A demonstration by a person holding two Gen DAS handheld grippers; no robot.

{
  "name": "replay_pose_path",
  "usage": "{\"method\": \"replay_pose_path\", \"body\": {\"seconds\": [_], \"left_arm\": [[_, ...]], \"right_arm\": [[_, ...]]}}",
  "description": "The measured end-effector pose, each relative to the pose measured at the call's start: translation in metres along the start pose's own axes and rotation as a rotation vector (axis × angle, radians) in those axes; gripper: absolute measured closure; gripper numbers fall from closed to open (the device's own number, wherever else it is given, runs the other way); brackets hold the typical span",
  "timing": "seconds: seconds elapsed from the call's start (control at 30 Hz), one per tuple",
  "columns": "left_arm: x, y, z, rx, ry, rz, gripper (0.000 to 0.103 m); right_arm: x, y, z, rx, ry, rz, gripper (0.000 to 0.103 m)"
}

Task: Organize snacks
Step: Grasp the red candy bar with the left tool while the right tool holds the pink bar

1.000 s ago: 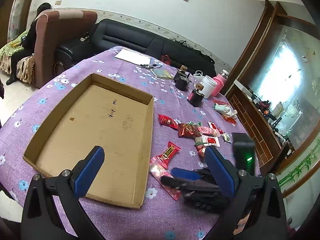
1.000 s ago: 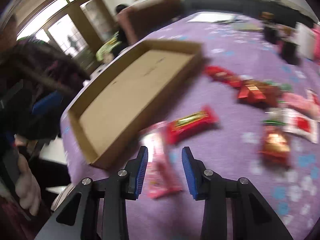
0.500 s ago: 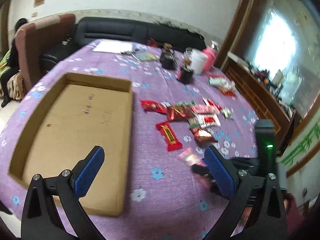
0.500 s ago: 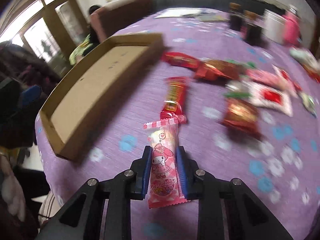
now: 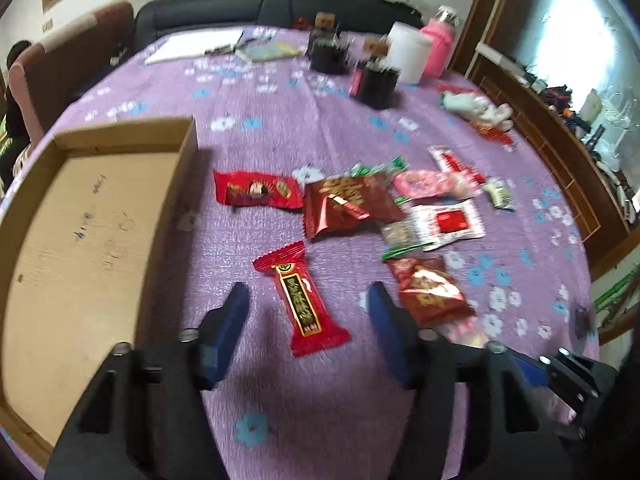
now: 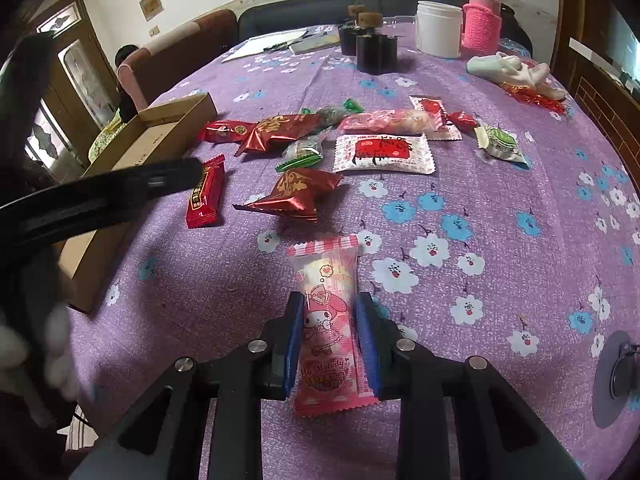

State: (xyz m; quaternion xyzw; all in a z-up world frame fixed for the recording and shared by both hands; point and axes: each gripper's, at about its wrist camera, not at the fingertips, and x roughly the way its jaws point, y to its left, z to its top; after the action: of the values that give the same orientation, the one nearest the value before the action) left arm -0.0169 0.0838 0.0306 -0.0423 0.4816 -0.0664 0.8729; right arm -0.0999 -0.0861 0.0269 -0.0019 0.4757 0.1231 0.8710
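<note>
A long red snack bar (image 5: 300, 300) lies on the purple flowered cloth. My left gripper (image 5: 307, 294) hangs over it with one blue finger on each side. Its jaws are closing, and the pads stand clear of the wrapper. The right wrist view shows that gripper's black arm (image 6: 100, 196) reaching in above the same red bar (image 6: 206, 196). My right gripper (image 6: 329, 304) holds a pink cartoon snack packet (image 6: 326, 280) upright between its pads, just above the cloth, while its jaws ease slightly open. The cardboard tray (image 5: 80, 240) lies to the left with nothing in it.
Several loose snack packets (image 5: 352, 204) lie right of the tray, among them a white-and-red one (image 6: 384, 154). Black jars (image 5: 376, 80), a white tub (image 5: 408, 56), a pink bottle (image 5: 438, 46) and papers (image 5: 192, 46) stand at the far side. A person (image 6: 126, 80) sits beyond the table.
My left gripper swung right from above the tray to the red bar, sank, and narrowed its jaws. My right gripper shut on the pink packet and carried it right, away from the tray.
</note>
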Motion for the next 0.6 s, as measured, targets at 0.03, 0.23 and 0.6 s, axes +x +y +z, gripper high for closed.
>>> {"method": "replay_pose_path", "body": {"seconds": [0.03,0.23,0.6], "left_arm": [[0.004,0.001,0.000,-0.005,0.006,0.011,0.046],[0.013,-0.002,-0.007,0.019,0.017,0.079,0.046],[0.014,-0.019,-0.010,0.114,-0.032,0.100,0.086]], "right_arm": [[-0.001,-0.001,-0.002,-0.002,-0.003,-0.001,0.074],[0.003,0.002,0.001,-0.013,-0.013,-0.007,0.073],[0.008,0.004,0.002,-0.005,-0.013,-0.016,0.071]]}}
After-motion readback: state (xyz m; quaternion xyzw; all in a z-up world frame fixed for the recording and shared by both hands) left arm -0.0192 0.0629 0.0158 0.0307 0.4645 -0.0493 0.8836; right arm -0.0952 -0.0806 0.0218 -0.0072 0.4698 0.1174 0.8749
